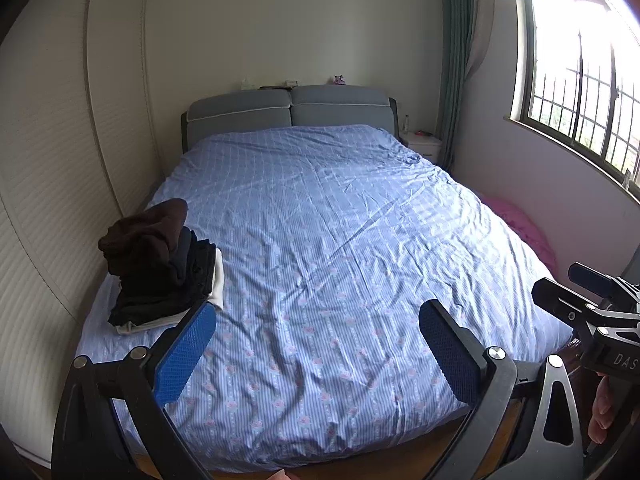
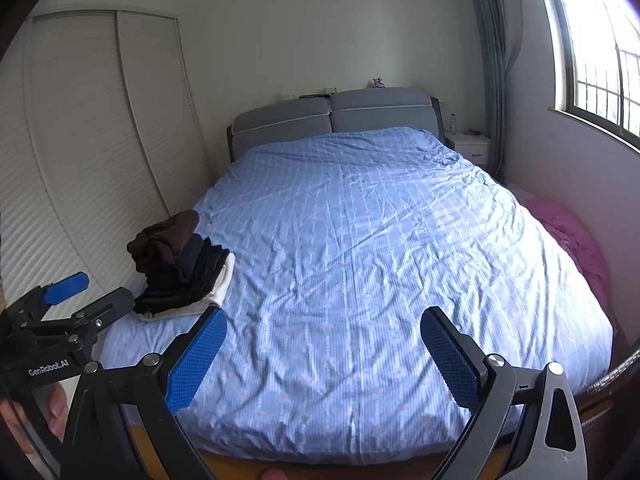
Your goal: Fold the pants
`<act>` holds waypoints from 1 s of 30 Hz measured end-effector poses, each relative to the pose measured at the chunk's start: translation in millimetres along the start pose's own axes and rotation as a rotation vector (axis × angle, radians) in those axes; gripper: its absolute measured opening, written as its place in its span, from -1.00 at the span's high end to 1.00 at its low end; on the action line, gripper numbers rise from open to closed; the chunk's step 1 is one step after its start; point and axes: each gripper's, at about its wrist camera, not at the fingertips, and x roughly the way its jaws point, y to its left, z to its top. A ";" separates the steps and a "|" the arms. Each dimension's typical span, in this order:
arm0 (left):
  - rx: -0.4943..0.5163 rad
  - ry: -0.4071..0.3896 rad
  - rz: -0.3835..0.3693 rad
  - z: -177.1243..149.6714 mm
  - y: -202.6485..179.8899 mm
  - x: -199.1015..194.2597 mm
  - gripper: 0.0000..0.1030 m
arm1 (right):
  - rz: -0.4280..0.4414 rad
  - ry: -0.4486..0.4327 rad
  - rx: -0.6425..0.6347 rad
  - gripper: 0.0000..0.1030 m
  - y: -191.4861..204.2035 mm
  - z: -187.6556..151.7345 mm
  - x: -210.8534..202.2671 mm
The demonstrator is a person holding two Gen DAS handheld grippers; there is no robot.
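Pink bedding clearer at right, folded pile

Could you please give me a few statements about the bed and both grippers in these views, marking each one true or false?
1. Both the left gripper and the right gripper have their jaws spread apart and hold nothing. True.
2. The pile of clothes lies in the middle of the bed. False: it sits near the bed's left edge.
3. A brown garment tops the pile. True.
4. The bed cover is plain white. False: it is blue and patterned.
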 end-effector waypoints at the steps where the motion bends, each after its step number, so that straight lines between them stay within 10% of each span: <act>1: 0.003 0.000 -0.008 -0.8 -0.9 -0.1 -1.00 | 0.001 0.002 -0.002 -0.91 -0.9 -0.2 -0.6; 30: 0.016 -0.043 -0.021 -0.8 -19.8 -16.6 -1.00 | -0.013 -0.019 0.004 -0.91 -4.3 -7.4 -16.8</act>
